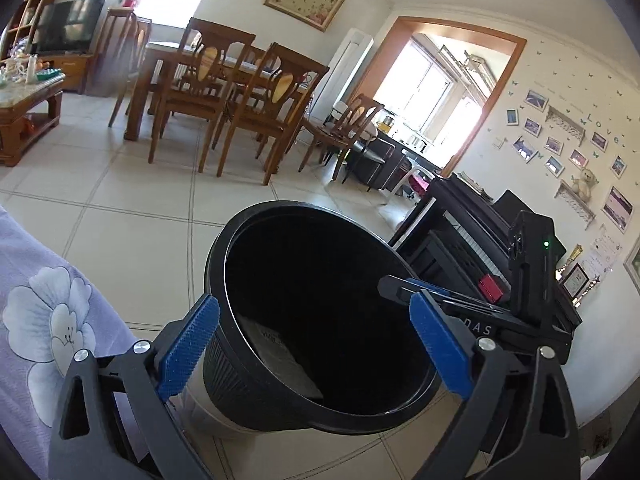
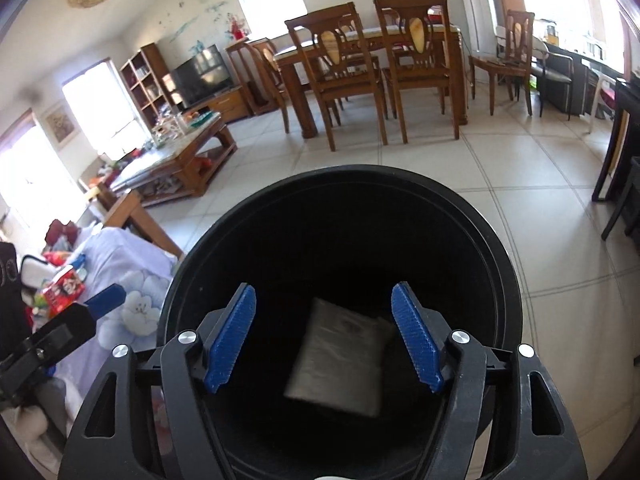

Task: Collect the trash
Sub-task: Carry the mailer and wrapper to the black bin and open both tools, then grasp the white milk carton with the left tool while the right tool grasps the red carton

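Left wrist: my left gripper stands wide, empty, its pads either side of the bin on the floor, touching nothing I can see. A flat packet lies inside.

Right wrist: my right gripper hangs over the bin, jaws apart, empty; the packet looks blurred, perhaps dropping. I'd keep above the rim before leaving.

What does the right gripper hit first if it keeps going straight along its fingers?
Most likely the grey packet lying inside the black bin. The right gripper stands open over the bin mouth with nothing between its pads, aimed down into it. Depth is unclear, so the near inner wall could come first.
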Action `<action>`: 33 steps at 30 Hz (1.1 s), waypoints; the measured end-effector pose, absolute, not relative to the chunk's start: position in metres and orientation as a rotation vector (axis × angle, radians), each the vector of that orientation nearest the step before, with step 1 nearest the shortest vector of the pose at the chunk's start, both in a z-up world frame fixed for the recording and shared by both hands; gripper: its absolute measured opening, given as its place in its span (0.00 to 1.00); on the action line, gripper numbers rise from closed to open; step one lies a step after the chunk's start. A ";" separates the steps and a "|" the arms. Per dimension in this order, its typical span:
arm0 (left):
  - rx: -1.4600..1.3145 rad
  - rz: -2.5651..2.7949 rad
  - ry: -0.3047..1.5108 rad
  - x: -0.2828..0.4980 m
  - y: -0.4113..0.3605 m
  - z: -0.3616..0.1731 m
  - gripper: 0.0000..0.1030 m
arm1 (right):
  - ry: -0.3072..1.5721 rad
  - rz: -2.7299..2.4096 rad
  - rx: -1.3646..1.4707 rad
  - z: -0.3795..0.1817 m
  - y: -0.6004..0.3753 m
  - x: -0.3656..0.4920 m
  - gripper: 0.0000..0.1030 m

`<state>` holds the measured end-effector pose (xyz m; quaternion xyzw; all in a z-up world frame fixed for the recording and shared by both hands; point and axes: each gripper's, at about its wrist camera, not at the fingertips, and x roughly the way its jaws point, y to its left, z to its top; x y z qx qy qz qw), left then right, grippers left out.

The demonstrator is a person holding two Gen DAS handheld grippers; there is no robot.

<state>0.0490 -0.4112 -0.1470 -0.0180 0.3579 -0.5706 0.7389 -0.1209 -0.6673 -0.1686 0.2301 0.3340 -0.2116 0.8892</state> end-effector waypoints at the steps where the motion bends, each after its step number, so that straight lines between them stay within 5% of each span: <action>1: -0.034 -1.243 0.775 0.049 -0.409 -0.145 0.92 | 0.689 -0.441 0.468 -0.166 -0.664 -0.121 0.69; 9: -0.055 -1.122 0.725 0.050 -0.352 -0.127 0.93 | 0.665 -0.343 0.385 -0.143 -0.615 -0.103 0.75; 20: -0.151 -0.673 0.639 0.100 -0.158 -0.090 0.95 | 0.690 0.054 0.331 -0.114 -0.472 0.005 0.75; 33: -0.249 -0.482 0.910 0.240 -0.066 -0.125 0.95 | 0.884 0.256 0.635 -0.132 -0.370 0.179 0.87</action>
